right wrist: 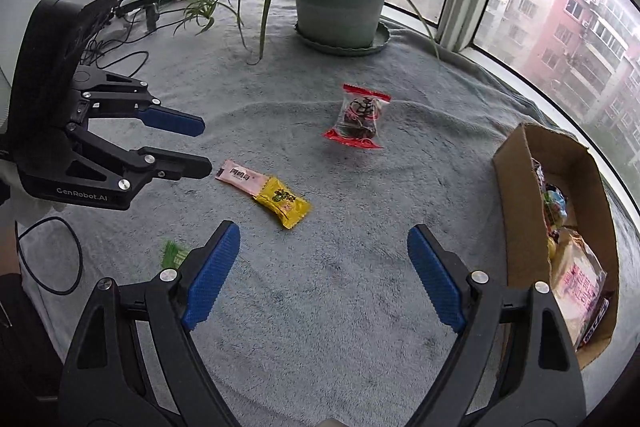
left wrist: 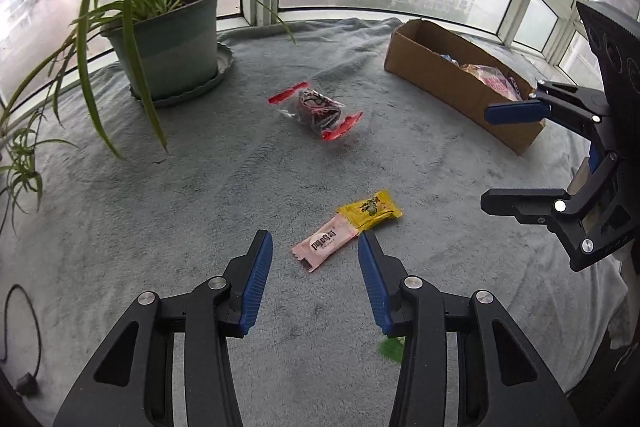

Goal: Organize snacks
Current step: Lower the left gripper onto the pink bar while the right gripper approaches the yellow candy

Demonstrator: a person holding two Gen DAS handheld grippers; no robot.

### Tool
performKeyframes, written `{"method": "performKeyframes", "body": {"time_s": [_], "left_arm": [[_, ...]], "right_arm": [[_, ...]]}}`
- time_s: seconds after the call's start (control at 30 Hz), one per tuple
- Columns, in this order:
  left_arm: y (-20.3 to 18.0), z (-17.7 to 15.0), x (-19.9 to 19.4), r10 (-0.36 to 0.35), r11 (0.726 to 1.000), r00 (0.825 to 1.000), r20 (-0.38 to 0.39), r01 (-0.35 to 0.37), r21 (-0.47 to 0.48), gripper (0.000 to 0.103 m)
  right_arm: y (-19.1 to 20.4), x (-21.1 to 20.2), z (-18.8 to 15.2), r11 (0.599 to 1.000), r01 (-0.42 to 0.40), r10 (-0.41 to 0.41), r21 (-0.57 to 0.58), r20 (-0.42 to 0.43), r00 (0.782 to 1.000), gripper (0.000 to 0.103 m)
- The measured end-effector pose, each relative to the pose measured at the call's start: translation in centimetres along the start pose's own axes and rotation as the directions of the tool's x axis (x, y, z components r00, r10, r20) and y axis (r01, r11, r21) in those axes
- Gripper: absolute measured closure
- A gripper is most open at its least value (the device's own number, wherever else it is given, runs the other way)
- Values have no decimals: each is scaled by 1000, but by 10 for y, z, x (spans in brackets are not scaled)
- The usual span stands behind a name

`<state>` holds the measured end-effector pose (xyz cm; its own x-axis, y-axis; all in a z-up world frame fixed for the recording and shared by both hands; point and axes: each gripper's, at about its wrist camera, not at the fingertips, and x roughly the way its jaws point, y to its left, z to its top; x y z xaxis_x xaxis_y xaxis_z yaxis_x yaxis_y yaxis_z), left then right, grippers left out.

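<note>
We are holding the left tongs [left wrist: 315, 247] parted and empty, angling down just short of the pink snack packet [left wrist: 324, 249], whose far end is overlapping the yellow packet [left wrist: 370, 215]. A careless pinch is risking dragging both, or only snagging the grey blanket [left wrist: 200, 187]. Our right tongs [right wrist: 324, 239] are hanging wide apart, empty, over bare blanket, near the cardboard box [right wrist: 516, 163] of snacks. The clear red-edged packet [right wrist: 360, 117] is waiting farther off, near the potted plant [right wrist: 340, 7].

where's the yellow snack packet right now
The yellow packet lies on the grey blanket, overlapping the pink packet, just ahead of the open left gripper.
</note>
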<state>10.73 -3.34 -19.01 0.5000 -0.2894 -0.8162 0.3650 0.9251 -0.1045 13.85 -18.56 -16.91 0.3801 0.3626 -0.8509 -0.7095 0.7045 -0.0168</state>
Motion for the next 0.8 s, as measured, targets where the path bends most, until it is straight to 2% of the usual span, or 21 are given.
{"method": "performKeyframes", "body": {"time_s": [0.07,0.17,0.3,0.57,0.63,0.8], "left_arm": [[0,-1,8,-10,1000,1000,-29,10,15,64],[-2,-3,17,-6,998,998,-60,10,59,65],[-6,1,28,-3,992,996,-94,15,123,65],[-9,2,47,-26,981,989,-149,54,187,65],[-8,2,50,-21,979,987,-158,52,198,70],[-5,3,51,-24,979,988,-151,54,198,73]], "right_arm": [[2,10,3,999,-25,24,-22,-28,999,30],[6,26,6,997,-45,42,-55,-62,997,31],[10,42,12,993,-75,66,-91,-101,993,47],[9,62,21,986,-110,91,-126,-143,986,47],[9,66,23,984,-122,103,-127,-150,983,47],[11,74,25,980,-137,112,-145,-169,979,47]]}}
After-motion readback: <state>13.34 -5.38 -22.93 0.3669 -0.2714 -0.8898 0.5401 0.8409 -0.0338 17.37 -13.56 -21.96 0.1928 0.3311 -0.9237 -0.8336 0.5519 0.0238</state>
